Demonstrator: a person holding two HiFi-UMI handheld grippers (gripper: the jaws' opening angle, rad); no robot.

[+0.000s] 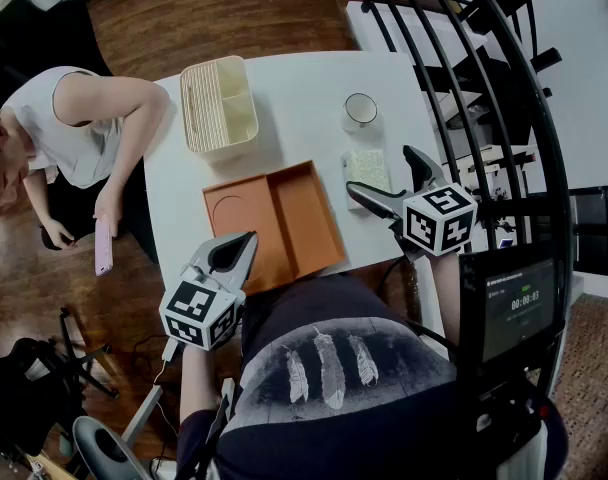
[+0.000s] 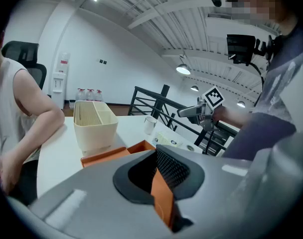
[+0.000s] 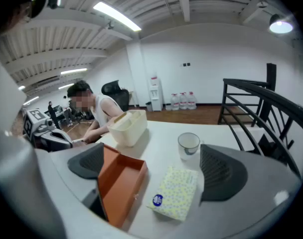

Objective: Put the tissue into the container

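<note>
A pale yellow tissue pack (image 1: pixel 367 166) (image 3: pixel 176 192) lies flat on the white table, right of an orange tray (image 1: pixel 284 223) (image 3: pixel 119 183). A cream container with compartments (image 1: pixel 219 108) (image 2: pixel 94 123) (image 3: pixel 127 126) stands at the far side. My right gripper (image 1: pixel 382 173) (image 3: pixel 154 168) hovers over the near end of the pack, jaws wide open and touching nothing. My left gripper (image 1: pixel 246 240) (image 2: pixel 156 171) hangs over the tray's near left corner, jaws together with nothing in them.
A white cup (image 1: pixel 360 111) (image 3: pixel 189 144) stands just beyond the tissue pack. A seated person (image 1: pixel 84 138) leans an arm on the table's left edge beside the container. A black railing (image 1: pixel 464 58) runs along the right side.
</note>
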